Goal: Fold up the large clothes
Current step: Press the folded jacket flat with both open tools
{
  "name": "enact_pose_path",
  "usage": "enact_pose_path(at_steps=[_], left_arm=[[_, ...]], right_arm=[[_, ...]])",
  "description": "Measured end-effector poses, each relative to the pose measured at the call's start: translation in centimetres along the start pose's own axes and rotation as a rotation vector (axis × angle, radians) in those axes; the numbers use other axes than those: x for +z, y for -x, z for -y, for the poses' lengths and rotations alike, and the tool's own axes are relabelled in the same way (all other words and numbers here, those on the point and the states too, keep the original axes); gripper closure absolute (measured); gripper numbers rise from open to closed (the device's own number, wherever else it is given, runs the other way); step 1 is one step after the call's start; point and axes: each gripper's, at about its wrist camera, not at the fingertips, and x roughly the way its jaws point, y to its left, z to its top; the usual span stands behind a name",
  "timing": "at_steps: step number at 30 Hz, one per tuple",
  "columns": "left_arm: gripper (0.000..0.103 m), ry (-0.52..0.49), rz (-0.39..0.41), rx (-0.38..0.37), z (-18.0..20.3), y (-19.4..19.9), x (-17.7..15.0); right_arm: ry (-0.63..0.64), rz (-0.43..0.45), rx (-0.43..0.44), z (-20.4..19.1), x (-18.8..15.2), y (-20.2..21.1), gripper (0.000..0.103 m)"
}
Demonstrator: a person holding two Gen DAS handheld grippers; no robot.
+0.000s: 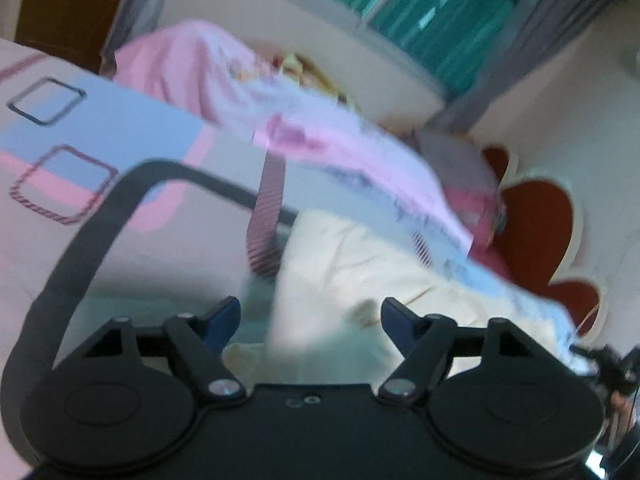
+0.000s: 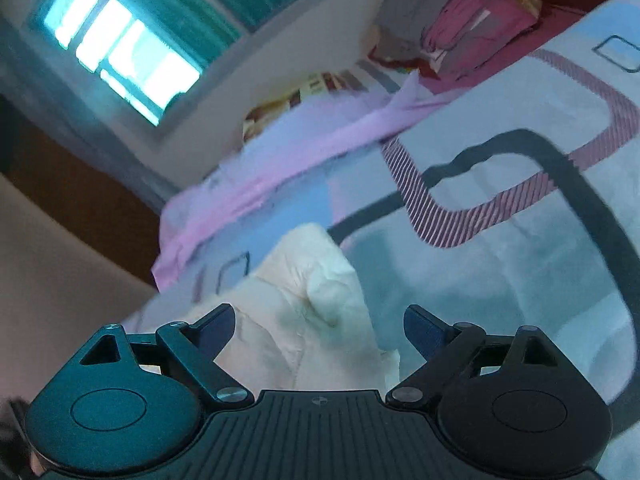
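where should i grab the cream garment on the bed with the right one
Take the cream garment at the raised, bunched fold nearest the right gripper, coming straight ahead along the patterned bedsheet. That ridge stands up off the sheet, so the open jaws could likely close across it rather than scrape flat cloth.

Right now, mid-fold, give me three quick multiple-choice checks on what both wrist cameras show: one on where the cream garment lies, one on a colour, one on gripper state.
1. The cream garment lies:
A. on the patterned bedsheet
B. on the window sill
C. in a basket

2. The curtain at the window is:
A. red
B. teal
C. yellow

3. The left gripper and right gripper are:
A. both shut on cloth
B. one open, one shut
C. both open

Key: 1 A, the garment rests on the patterned bedsheet ahead of both grippers. 2 B, the pleated cloth reads teal in both views. 3 C, each pair of blue fingers stands wide apart and clamps nothing.
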Motion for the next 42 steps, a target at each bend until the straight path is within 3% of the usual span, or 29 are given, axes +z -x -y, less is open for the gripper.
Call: enact_pose_path(at_steps=[1,2,3,4,6,9,11,13,16,18,19,20,21,22,23,25,26,28,29,31,32,34,36,37,38,42], left_arm=[[0.035,-0.010,-0.023,-0.001,0.0,-0.6,0.0],[0.047,-0.022,-0.041,-0.007,0.0,-1.2,0.1],[0.059,-0.035,-0.054,-0.028,0.0,-1.4,-0.1],[0.080,-0.047,-0.057,-0.057,0.2,-1.6,-0.1],[0.098,-0.081,0.023,-0.067,0.9,-0.5,-0.2],[0.098,-0.040,0.149,-0.122,0.7,1.3,0.2],[0.098,-0.060,0.188,-0.095,1.0,1.4,0.2],[0.098,-0.063,0.152,-0.042,1.2,-0.1,0.2],[0.094,-0.125,0.026,0.070,1.6,-3.5,-0.5],[0.084,-0.165,0.006,0.131,2.3,-4.2,-1.0],[0.073,-0.168,0.019,0.161,2.5,-3.9,-1.0],[0.054,-0.161,0.041,0.189,2.6,-3.2,-1.1],[0.040,-0.149,0.073,0.218,2.4,-2.1,-1.3],[0.014,-0.133,0.121,0.244,2.2,-0.5,-1.8],[0.007,-0.118,0.159,0.235,2.1,0.8,-2.2],[0.013,-0.072,0.207,0.167,0.9,4.0,-3.7],[0.016,-0.043,0.217,0.172,0.4,5.4,-4.6],[0.021,-0.008,0.247,0.171,0.1,7.8,-6.4],[0.023,-0.001,0.266,0.162,0.4,8.9,-7.1],[0.023,0.014,0.295,0.130,2.1,10.1,-8.1],[0.025,-0.003,0.293,0.089,3.6,9.7,-8.4],[0.026,-0.056,0.290,0.078,7.2,9.6,-9.8],[0.023,-0.047,0.298,0.059,8.9,9.9,-11.5],[0.022,-0.016,0.301,0.064,9.3,10.6,-12.8],[0.020,0.005,0.307,0.079,9.3,11.0,-13.8],[0.015,0.116,0.327,0.189,7.0,13.9,-18.6]], right_arm=[[0.028,-0.009,-0.010,-0.4,-0.1,-1.0,0.029],[0.046,-0.026,-0.013,-0.6,-0.2,-1.6,0.044],[0.068,-0.049,-0.017,-0.9,-0.3,-2.4,0.073],[0.100,-0.053,-0.027,-1.2,-0.1,-2.7,0.089],[0.178,-0.003,-0.033,-2.1,-0.5,-2.1,0.093],[0.163,0.111,0.010,-2.1,-0.2,-0.5,0.094],[0.166,0.137,-0.014,-2.0,0.1,-0.9,0.094],[0.176,0.079,-0.102,-1.9,-0.1,-2.7,0.094],[0.196,-0.067,-0.241,-1.1,-1.4,-6.2,0.094],[0.204,-0.051,-0.267,-1.2,-1.9,-6.3,0.094],[0.187,-0.036,-0.272,-1.1,-1.9,-5.9,0.093],[0.166,-0.016,-0.276,-1.0,-1.9,-5.3,0.091],[0.132,0.024,-0.299,-0.6,-1.9,-4.2,0.056],[0.102,0.068,-0.323,-0.6,-1.7,-2.6,0.005],[0.088,0.120,-0.300,0.0,-2.1,-1.1,0.000],[0.043,0.150,-0.245,1.4,-2.8,1.7,0.001],[0.027,0.153,-0.241,2.0,-3.2,2.5,0.002],[0.037,0.186,-0.223,2.2,-4.1,4.4,0.019],[0.062,0.195,-0.218,1.4,-4.3,4.8,0.023],[0.140,0.210,-0.173,-1.2,-5.4,5.8,0.040],[0.179,0.205,-0.151,-2.9,-5.9,5.8,0.040],[0.230,0.205,-0.155,-6.2,-7.4,5.9,0.040],[0.195,0.205,-0.142,-7.3,-9.3,6.7,0.038],[0.167,0.202,-0.155,-7.2,-10.5,7.4,0.015],[0.147,0.211,-0.171,-6.9,-11.6,8.3,0.003],[-0.055,0.179,-0.123,-2.7,-15.9,11.4,0.000]])
